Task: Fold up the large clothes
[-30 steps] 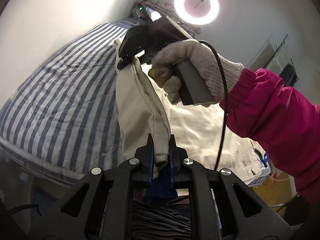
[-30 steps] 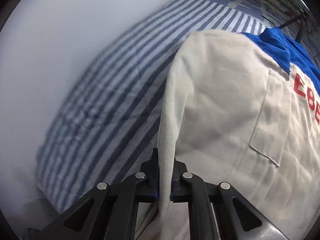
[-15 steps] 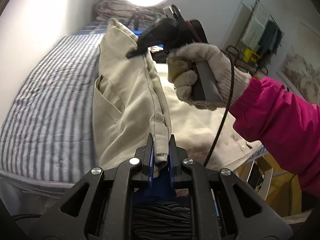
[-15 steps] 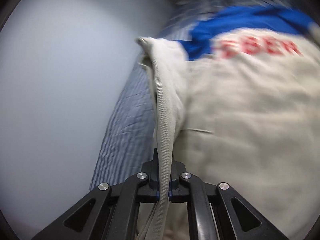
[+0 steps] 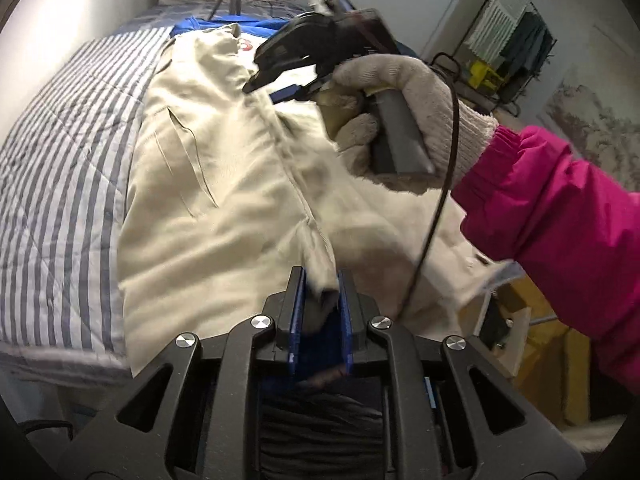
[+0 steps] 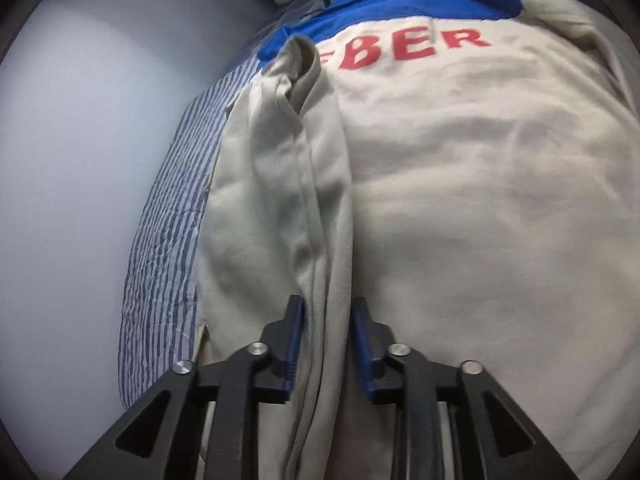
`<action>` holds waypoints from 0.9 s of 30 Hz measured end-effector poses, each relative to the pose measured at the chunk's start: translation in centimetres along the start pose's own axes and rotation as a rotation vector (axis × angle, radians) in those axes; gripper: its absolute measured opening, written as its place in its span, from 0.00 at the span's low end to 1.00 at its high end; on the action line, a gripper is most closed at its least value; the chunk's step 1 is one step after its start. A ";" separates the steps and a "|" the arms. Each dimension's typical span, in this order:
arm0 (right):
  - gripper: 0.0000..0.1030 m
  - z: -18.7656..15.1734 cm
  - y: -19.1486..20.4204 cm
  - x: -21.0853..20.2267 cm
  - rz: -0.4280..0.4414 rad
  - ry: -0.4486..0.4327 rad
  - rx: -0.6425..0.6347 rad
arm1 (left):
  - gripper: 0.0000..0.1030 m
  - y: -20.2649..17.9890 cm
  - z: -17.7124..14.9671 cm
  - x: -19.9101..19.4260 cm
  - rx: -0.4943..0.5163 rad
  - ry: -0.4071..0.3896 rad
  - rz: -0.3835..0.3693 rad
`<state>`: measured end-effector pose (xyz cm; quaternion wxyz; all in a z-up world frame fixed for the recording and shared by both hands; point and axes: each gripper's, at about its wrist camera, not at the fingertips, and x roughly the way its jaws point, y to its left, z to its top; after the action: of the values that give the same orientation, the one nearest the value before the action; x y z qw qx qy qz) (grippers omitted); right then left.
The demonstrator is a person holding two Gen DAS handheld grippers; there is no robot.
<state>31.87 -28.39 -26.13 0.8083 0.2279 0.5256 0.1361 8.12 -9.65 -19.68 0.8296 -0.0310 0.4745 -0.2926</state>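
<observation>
While the cream jacket point(image 6: 460, 200) lies spread on the striped bed point(image 5: 60, 160), one side panel has been folded over onto its back, and both tools sit along that folded edge; the right gripper point(image 6: 326, 336) is letting go, its jaws opening with the doubled fabric hanging loose between them and no pad pressing it; the left gripper point(image 5: 320, 296) is also starting to open, though the hem is bunched between its jaws and looks pinched yet. What could go wrong: if either tool pulls away before the cloth has slipped free, a snagged hem would drag the fold back open or skew it; the left side looks the likelier culprit, since the cloth there is thick and wadded. The black cable point(image 5: 432, 216) dangling from the gloved hand point(image 5: 400, 120) crosses close to the left jaws and might catch. As for room, the folded edge lies well in from the bed's wall side, with bare stripes beside it; the near hem reaches the mattress edge, so a tug that way could slide it off.
</observation>
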 end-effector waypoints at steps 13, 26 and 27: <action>0.34 6.3 4.5 -7.3 0.078 -0.215 -0.287 | 0.13 6.9 0.4 -5.6 -0.184 -0.153 0.033; 0.27 12.9 4.4 6.7 -0.136 -0.143 -0.267 | 0.13 7.0 -1.4 2.6 -0.097 0.031 -0.027; 0.27 13.1 3.2 7.4 -0.191 -0.128 -0.231 | 0.13 7.2 -1.7 2.6 -0.107 0.023 -0.036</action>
<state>46.93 -25.18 -25.82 0.8701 0.0907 0.4733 0.1032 11.05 -4.62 -25.02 0.8157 -0.0804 0.4985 -0.2823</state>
